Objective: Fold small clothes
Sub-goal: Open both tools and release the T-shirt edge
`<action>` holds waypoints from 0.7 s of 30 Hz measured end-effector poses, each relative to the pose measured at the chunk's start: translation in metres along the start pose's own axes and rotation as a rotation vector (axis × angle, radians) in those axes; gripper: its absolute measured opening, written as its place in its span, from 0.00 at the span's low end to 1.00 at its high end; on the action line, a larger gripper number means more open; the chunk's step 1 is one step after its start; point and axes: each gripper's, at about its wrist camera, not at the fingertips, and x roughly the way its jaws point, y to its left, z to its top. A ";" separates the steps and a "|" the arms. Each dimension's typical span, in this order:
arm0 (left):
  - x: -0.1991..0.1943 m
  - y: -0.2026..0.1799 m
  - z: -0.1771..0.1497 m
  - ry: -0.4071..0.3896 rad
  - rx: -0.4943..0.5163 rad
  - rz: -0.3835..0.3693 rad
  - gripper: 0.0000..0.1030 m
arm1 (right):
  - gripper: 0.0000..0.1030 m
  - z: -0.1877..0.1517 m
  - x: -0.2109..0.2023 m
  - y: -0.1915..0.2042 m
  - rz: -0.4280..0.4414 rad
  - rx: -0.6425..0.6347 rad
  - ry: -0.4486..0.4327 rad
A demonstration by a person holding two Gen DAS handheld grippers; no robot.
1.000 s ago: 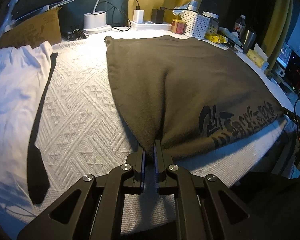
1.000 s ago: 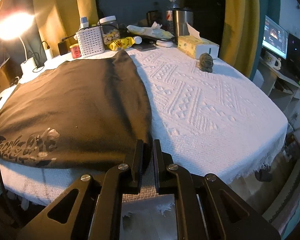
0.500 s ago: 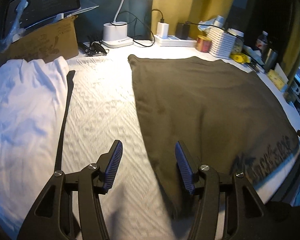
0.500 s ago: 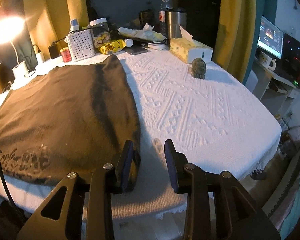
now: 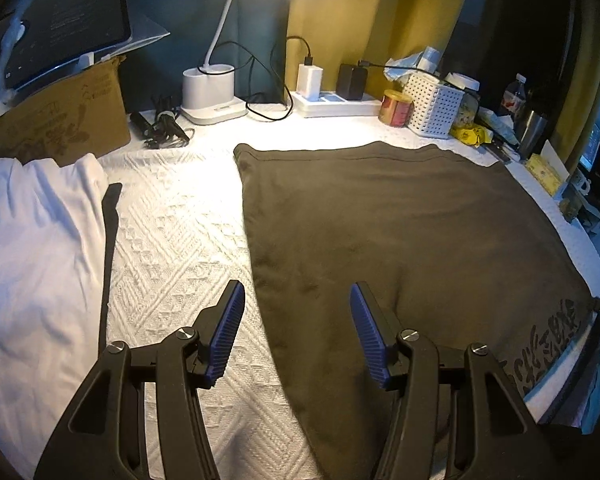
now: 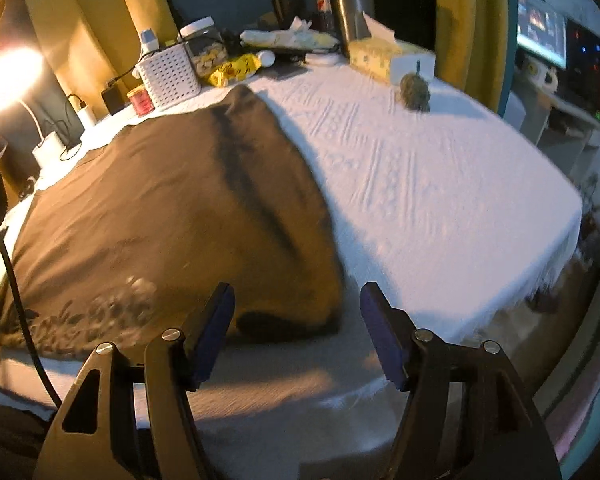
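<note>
A dark olive-brown garment (image 5: 400, 232) lies spread flat on the white textured cloth, with a printed design (image 5: 548, 340) near its front edge. My left gripper (image 5: 296, 286) hovers open over the garment's left edge, and its blue pads touch nothing. In the right wrist view the same garment (image 6: 160, 208) ends at a rounded near corner. My right gripper (image 6: 298, 285) is just in front of that corner with its jaws opening, and no fabric is pressed between them. A white garment (image 5: 32, 260) lies crumpled at the far left, beside a black strip (image 5: 110, 240).
Along the back stand a lamp base (image 5: 210, 92), a power strip (image 5: 336, 102), a white perforated basket (image 5: 434, 106) and a cardboard box (image 5: 56, 120). A tissue box (image 6: 384, 58) and a small figurine (image 6: 414, 90) sit back right. The table edge (image 6: 540, 272) drops off right.
Both grippers were shut on the dark garment's near edge and have let go and opened. The left one has drawn away toward the left and risen; the right one's jaws keep widening.
</note>
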 end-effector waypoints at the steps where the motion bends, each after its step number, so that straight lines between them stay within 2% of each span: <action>1: -0.001 0.002 0.000 -0.008 0.002 0.000 0.58 | 0.67 -0.003 0.000 0.004 -0.004 0.008 0.013; 3: -0.003 0.007 -0.003 -0.021 -0.004 -0.001 0.71 | 0.67 -0.007 0.001 0.010 -0.010 0.015 0.032; 4: -0.004 0.010 -0.003 -0.028 -0.011 -0.005 0.73 | 0.67 -0.009 0.001 0.013 -0.013 0.021 0.040; 11: -0.005 0.025 -0.009 -0.030 -0.046 -0.026 0.73 | 0.73 -0.016 0.003 0.027 0.006 0.067 0.064; 15: -0.001 0.029 -0.007 -0.022 -0.060 -0.039 0.73 | 0.77 -0.006 0.012 0.033 0.030 0.092 0.034; 21: 0.003 0.030 0.003 -0.022 -0.058 -0.038 0.73 | 0.77 0.014 0.030 0.035 0.100 0.155 -0.021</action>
